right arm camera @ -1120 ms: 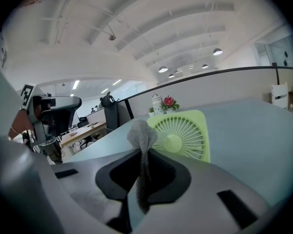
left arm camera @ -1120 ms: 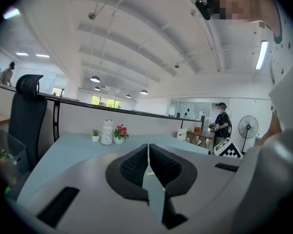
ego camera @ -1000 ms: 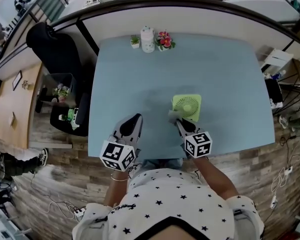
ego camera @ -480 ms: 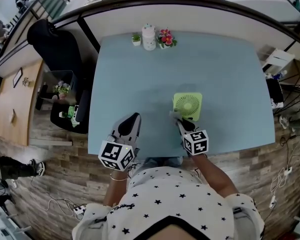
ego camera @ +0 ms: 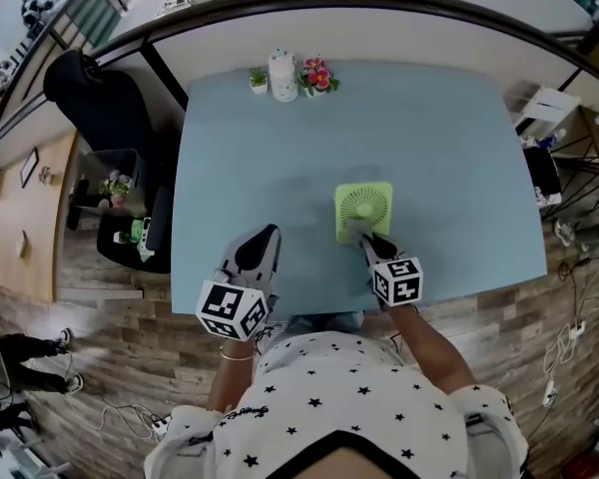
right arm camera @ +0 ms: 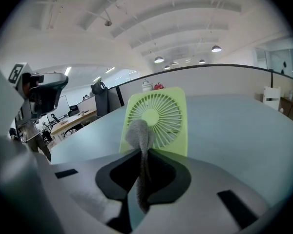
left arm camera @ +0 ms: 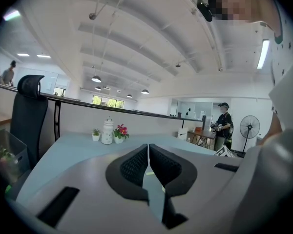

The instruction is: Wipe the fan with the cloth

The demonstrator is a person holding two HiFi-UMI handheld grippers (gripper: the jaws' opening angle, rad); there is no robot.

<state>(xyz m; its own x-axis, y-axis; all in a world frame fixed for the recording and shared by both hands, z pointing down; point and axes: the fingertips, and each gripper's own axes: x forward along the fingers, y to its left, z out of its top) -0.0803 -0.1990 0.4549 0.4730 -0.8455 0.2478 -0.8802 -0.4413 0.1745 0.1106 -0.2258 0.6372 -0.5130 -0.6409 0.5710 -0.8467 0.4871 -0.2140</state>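
The right gripper's (right arm camera: 142, 152) fingers (right arm camera: 118, 172) are closed on a grey cloth (right arm camera: 139, 135). It runs up between them as a narrow fold, and its bunched end pokes out past the tips. That end lies over the lower left of the round grille of a light green fan (right arm camera: 161, 116) and seems to rest against it. Seen from the head view, the right gripper (ego camera: 364, 239) meets the near edge of the fan (ego camera: 363, 206), which stands on the pale blue worktop (ego camera: 280, 148) right of centre, with its grille facing the person. The left gripper's (left arm camera: 148, 152) fingers (left arm camera: 132, 165) are drawn together with only a thin slit between them and nothing in it. In the head view the left gripper (ego camera: 265, 238) sits over the near part of the worktop, well apart from the fan on its left. At the far edge stand a small potted plant (ego camera: 258, 79), a white jar (ego camera: 282, 75) and a pot of red flowers (ego camera: 316, 74), side by side.
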